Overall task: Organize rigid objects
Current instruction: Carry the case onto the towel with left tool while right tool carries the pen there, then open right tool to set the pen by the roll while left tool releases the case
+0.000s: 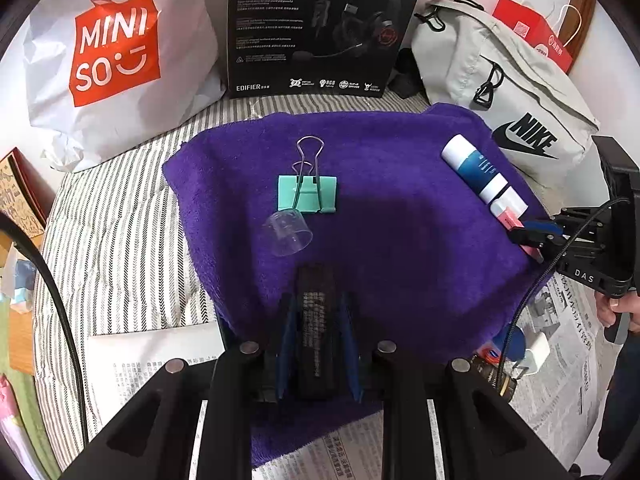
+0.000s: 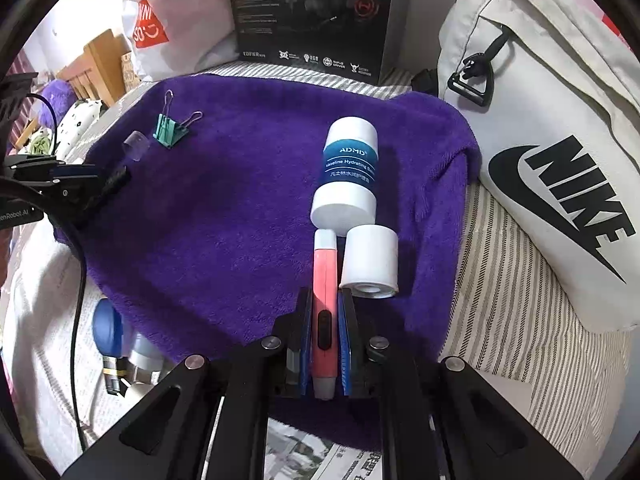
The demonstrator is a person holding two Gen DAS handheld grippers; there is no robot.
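A purple towel (image 1: 400, 260) (image 2: 220, 220) covers the striped bed. On it lie a green binder clip (image 1: 307, 194) (image 2: 170, 128), a clear plastic cap (image 1: 287, 234) (image 2: 136, 146), a blue-and-white ADMD bottle (image 1: 476, 168) (image 2: 350, 172) and a white cap (image 1: 510, 200) (image 2: 370, 262). My left gripper (image 1: 318, 300) (image 2: 112, 184) is shut on a flat black bar (image 1: 316, 280) over the towel's near edge. My right gripper (image 2: 325, 296) (image 1: 532, 236) is shut on a pink pen-like tool (image 2: 325, 280) (image 1: 512, 220). The tool's tip lies between the bottle's base and the white cap.
Behind the towel stand a white Miniso bag (image 1: 116, 60), a black Edifier box (image 1: 320, 28) and a grey Nike bag (image 1: 516, 92) (image 2: 560, 160). Newspaper (image 1: 560, 340) lies in front. A blue blower (image 2: 107, 328) lies at the towel's near edge. A hand (image 1: 616, 308) shows at right.
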